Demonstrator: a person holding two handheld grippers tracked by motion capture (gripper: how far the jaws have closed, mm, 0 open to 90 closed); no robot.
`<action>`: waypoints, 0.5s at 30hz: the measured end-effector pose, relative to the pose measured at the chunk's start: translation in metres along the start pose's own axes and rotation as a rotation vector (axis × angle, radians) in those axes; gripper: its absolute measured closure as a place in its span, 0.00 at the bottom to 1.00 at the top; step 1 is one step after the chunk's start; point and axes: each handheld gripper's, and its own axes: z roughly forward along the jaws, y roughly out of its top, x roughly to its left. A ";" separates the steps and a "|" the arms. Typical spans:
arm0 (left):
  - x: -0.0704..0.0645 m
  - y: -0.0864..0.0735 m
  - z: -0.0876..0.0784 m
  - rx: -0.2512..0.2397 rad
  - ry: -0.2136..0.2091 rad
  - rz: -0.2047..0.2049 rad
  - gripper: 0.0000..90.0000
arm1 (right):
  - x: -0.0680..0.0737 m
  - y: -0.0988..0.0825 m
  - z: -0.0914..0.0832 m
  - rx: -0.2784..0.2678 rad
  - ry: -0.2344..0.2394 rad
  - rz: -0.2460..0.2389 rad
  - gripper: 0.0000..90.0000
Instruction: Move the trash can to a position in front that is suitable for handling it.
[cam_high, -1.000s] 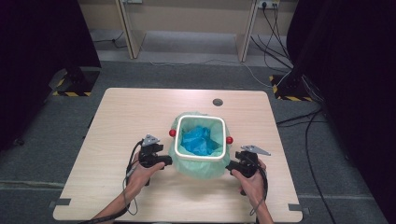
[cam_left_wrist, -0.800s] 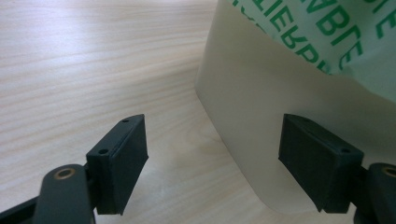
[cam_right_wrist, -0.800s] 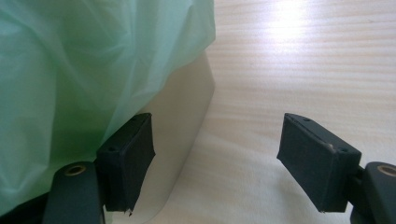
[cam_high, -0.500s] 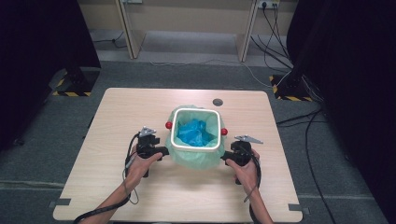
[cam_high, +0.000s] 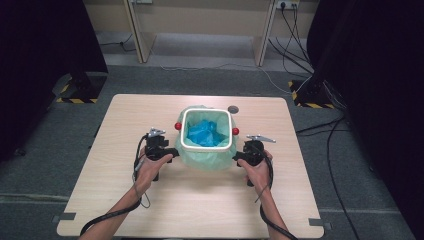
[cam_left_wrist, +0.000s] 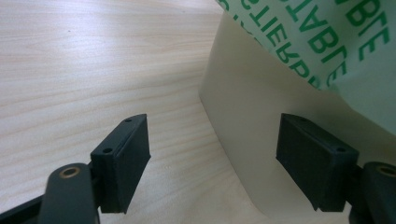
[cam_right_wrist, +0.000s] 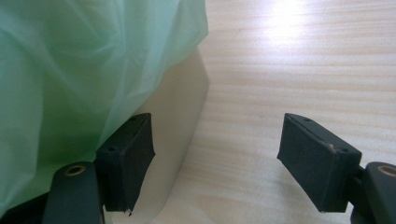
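Note:
A small cream bin (cam_high: 182, 131) with a white rim stands mid-table. A pale green bag (cam_high: 210, 157) with green print (cam_left_wrist: 327, 37) drapes over its sides, and blue material (cam_high: 205, 134) lies inside. Red knobs (cam_high: 178, 126) stick out on both sides. My left gripper (cam_high: 172, 151) is at the bin's left side. It is open, its jaws have just been closing a little, and the bin's lower corner (cam_left_wrist: 243, 140) shows between them unpressed. My right gripper (cam_high: 238, 156) is open at the bin's right side, its left jaw in front of the bin wall (cam_right_wrist: 180, 121).
The bin stands on a light wooden table (cam_high: 125, 200) with a dark round disc (cam_high: 233, 109) near its far edge. Grey floor surrounds it, with cables (cam_high: 300, 75) at the back right and dark curtains on both sides.
The bin and both grippers beside it have shifted away from the person, toward the table's far edge, and slightly left.

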 end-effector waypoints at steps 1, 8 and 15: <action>0.000 0.000 0.001 -0.002 -0.001 -0.004 0.28 | -0.001 0.001 0.001 0.000 -0.001 0.003 0.29; 0.002 0.003 0.005 -0.004 0.005 -0.018 0.28 | -0.003 0.007 0.006 -0.001 -0.017 0.007 0.29; 0.004 0.008 0.010 -0.008 0.011 -0.032 0.28 | -0.004 0.010 0.010 0.000 -0.016 0.026 0.29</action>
